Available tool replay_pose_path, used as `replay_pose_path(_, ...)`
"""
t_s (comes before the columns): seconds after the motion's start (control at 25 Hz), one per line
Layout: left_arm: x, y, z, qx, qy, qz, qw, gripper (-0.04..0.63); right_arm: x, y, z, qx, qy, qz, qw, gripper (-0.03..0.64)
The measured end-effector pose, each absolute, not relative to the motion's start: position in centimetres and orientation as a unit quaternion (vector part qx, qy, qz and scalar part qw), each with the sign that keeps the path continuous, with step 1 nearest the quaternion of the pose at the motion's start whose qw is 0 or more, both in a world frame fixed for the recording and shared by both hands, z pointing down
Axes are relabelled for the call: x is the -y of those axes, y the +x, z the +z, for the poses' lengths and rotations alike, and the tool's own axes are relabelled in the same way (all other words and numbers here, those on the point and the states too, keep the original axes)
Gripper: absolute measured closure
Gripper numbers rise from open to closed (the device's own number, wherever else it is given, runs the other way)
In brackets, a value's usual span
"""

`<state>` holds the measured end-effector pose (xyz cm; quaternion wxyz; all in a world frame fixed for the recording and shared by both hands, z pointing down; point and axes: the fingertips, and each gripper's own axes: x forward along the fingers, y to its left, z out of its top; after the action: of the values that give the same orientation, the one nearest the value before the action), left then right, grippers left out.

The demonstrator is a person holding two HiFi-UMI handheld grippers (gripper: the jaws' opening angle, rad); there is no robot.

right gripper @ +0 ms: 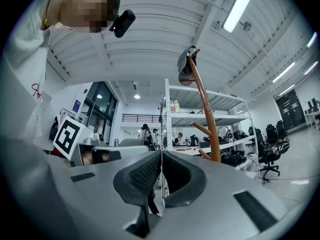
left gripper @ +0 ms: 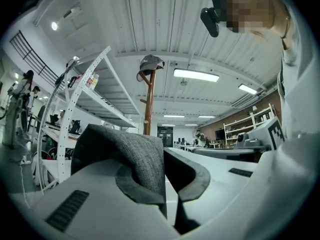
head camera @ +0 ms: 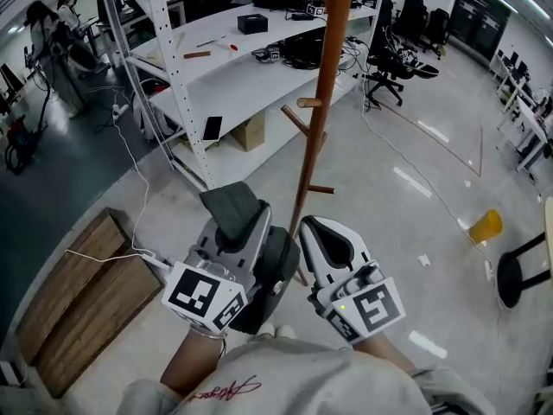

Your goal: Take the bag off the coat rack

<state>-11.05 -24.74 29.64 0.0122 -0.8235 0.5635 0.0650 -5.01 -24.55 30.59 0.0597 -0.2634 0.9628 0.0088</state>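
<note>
Head view: the left gripper (head camera: 242, 227) is shown at lower centre, its jaws clamped on the grey fabric of the bag (head camera: 226, 202). The bag is held just left of the brown pole of the coat rack (head camera: 321, 102), with a darker part hanging below the gripper; contact with the pole cannot be determined. The right gripper (head camera: 306, 225) is located just right of the pole, its jaws pressed together with nothing between them. In the left gripper view, a cap (left gripper: 151, 63) is seen on top of the rack.
</note>
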Motion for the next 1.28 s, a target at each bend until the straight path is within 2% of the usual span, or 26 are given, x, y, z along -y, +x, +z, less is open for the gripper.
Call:
replay_pose_path(0.32,24.4,-11.2,32.9,-0.569,-0.821,0.050,-0.006,0.563,24.8,-5.6,30.9,-0.966,-0.254,0.006,0.056,0.597)
replay_pose_path(1.28,22.4,-8.7,31.9,-0.567,-0.821,0.069,-0.007,0.563,24.0,-3.2,31.6,-0.969,-0.243,0.001,0.050,0.595)
